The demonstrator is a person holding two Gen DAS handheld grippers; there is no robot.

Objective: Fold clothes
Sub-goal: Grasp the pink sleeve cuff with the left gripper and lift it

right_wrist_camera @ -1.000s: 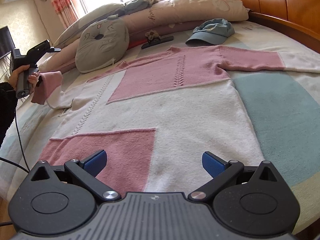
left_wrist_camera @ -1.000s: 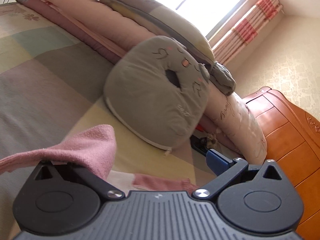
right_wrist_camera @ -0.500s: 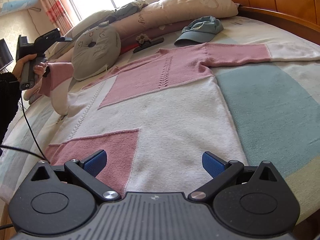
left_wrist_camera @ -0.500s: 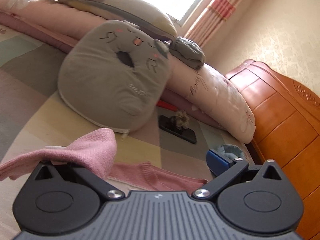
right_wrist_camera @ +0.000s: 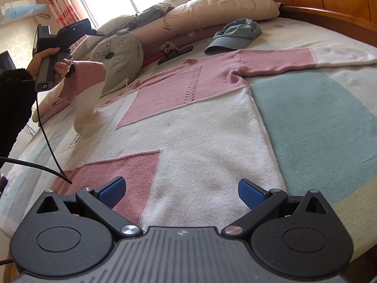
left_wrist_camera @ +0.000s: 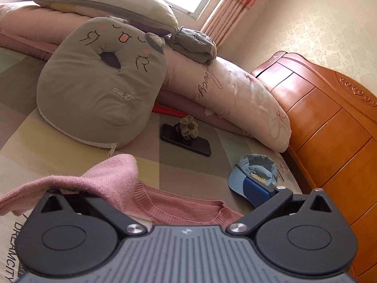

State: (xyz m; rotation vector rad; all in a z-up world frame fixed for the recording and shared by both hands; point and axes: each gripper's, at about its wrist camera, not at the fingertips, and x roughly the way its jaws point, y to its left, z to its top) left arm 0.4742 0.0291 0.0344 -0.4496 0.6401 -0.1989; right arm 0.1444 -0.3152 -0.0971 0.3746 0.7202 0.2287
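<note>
the sweater [right_wrist_camera: 200, 127] lies flat on the bed [right_wrist_camera: 318, 118], front up, with one sleeve [right_wrist_camera: 282, 59] stretched out toward the headboard side and the other sleeve [right_wrist_camera: 82, 82] lifted off the bed. the left gripper [right_wrist_camera: 70, 69] carries that lifted sleeve, but its own view shows the fingers standing wide with the cuff [left_wrist_camera: 110, 176] draped over one finger, so whether it is truly pinched cannot be told; if it only hangs there, it may slip off mid-swing and land bunched. the right gripper [right_wrist_camera: 180, 192] hovers wide and empty over the hem, touching nothing, so the body could drag and wrinkle as the sleeve crosses. the cap [right_wrist_camera: 235, 35] and phone [left_wrist_camera: 186, 141] lie near the collar and could catch the fold.
</note>
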